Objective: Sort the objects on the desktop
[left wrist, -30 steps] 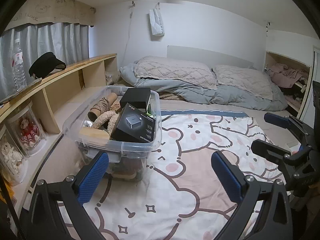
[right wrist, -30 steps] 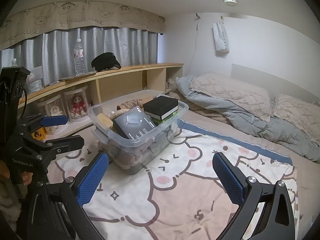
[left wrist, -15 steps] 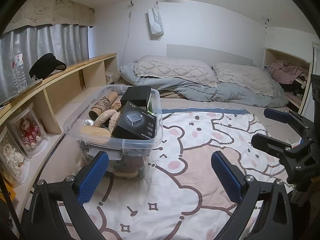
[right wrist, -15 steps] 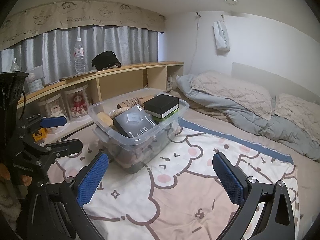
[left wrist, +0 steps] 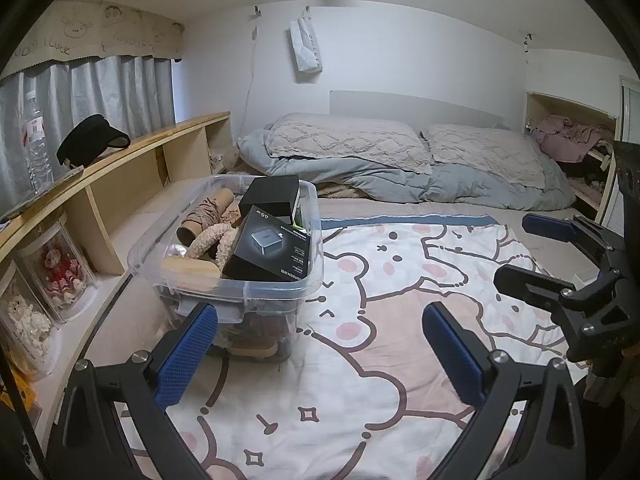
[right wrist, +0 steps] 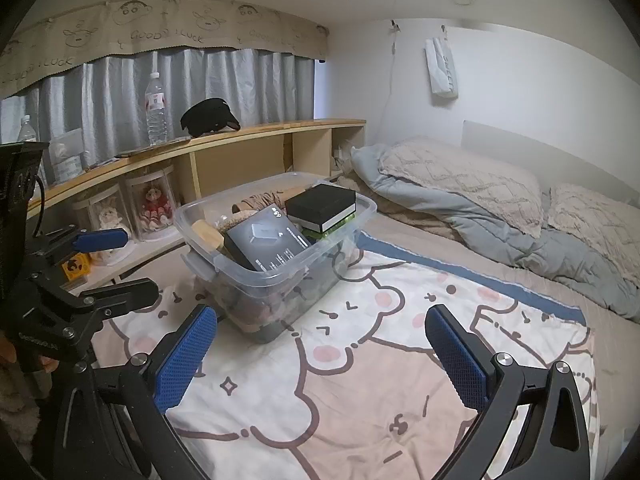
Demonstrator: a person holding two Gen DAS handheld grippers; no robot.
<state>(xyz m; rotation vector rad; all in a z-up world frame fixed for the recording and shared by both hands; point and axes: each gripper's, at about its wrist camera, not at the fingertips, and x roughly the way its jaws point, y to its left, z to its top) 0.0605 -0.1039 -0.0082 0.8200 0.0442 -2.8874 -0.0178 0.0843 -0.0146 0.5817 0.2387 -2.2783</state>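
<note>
1. A bed fills both views, covered by a cartoon-bear blanket [left wrist: 360,360] in white and pink, with a blue-grey duvet [left wrist: 400,180] and two beige pillows [left wrist: 344,140] bunched at the far end against the headboard.
2. A long wooden shelf unit [right wrist: 248,140] runs along the bed's left side below grey curtains [right wrist: 120,92]; on its top stand a water bottle [right wrist: 155,108] and a black cap [right wrist: 210,117], and its lower cubbies hold dolls in clear cases [right wrist: 154,208].
3. The clear plastic bin [left wrist: 280,280] sits on the blanket's left part, near the shelf, and is full to the rim.
4. Inside it, a black charger box marked 65W [left wrist: 272,250] leans tilted at the near side, a black box with a white edge [left wrist: 274,198] lies on top behind it, and a cardboard tube [left wrist: 206,214], a fuzzy beige ring [left wrist: 212,240] and a wooden piece [left wrist: 192,270] lie to the left.
5. The left gripper [left wrist: 320,356] hovers over the blanket just before the bin, its blue-padded fingers [left wrist: 186,354] spread wide and holding nothing.
6. The right gripper [right wrist: 320,356] hovers farther right, likewise spread wide and empty, its tips apart from the bin.
</note>
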